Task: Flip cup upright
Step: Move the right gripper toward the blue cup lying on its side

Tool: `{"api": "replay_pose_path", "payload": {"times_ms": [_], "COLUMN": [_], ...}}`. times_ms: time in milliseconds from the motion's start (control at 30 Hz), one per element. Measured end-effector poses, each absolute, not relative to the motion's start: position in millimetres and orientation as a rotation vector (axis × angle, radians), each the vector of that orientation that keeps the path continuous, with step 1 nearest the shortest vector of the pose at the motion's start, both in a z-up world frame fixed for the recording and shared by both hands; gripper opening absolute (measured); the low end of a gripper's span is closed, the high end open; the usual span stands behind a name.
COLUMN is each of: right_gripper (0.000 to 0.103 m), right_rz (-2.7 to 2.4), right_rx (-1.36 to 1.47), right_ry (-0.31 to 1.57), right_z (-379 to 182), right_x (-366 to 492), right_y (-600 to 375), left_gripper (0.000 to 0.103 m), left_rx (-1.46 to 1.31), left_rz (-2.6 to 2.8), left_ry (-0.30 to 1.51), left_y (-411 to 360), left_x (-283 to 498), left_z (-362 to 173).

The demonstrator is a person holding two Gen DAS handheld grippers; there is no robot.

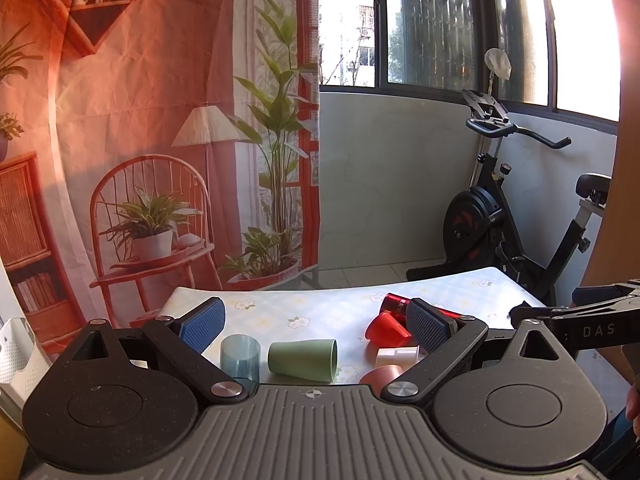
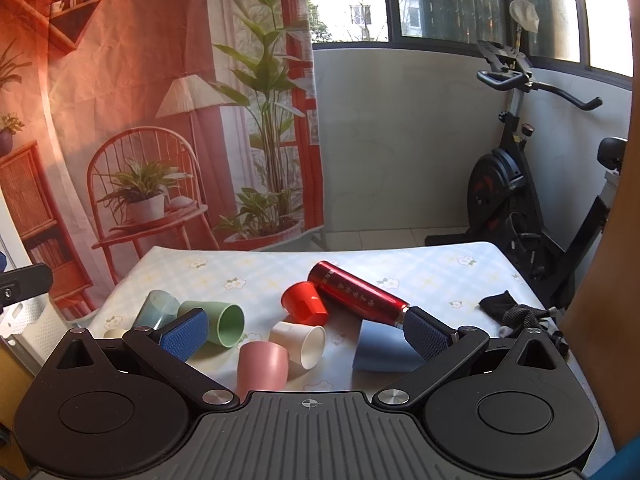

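Several cups stand or lie on a table with a floral cloth (image 2: 420, 264). A green cup (image 1: 303, 360) (image 2: 218, 322) lies on its side. A translucent blue cup (image 1: 240, 356) (image 2: 157, 309) stands mouth down beside it. A red cup (image 2: 305, 303) (image 1: 386, 328) and a white cup (image 2: 302, 342) (image 1: 396, 356) lie on their sides. A pink cup (image 2: 262, 368) (image 1: 380, 376) stands mouth down. My left gripper (image 1: 316, 326) is open above the near edge, with the green cup between its fingers. My right gripper (image 2: 306, 332) is open and empty over the pink and white cups.
A red flask (image 2: 358, 294) lies on its side behind the red cup. A blue cloth (image 2: 380, 350) and a black cloth (image 2: 508, 308) lie at the right. An exercise bike (image 2: 532, 200) stands beyond the table. A white perforated bin (image 1: 16, 356) stands at the left.
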State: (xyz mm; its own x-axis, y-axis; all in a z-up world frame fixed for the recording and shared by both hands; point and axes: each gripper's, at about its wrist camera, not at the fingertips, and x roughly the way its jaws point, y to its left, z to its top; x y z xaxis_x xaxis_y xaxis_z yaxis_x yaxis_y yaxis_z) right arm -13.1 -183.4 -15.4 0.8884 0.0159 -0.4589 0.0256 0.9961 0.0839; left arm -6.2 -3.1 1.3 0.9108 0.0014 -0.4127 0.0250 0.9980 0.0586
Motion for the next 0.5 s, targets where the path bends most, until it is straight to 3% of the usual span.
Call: {"api": "replay_pose_path", "payload": {"times_ms": [500], "right_gripper": [0.103], "right_rz": [-0.126], "right_rx": [0.137], "right_ry": [0.479], "right_z": [-83.4], "right_x": [11.5], "right_y": [-254.0], "left_gripper": [0.097], "left_rx": [0.066], "left_rz": [0.012], "left_ry": [0.528], "left_y": [11.6], "left_x": [54.4], "left_z": [-49.2]}}
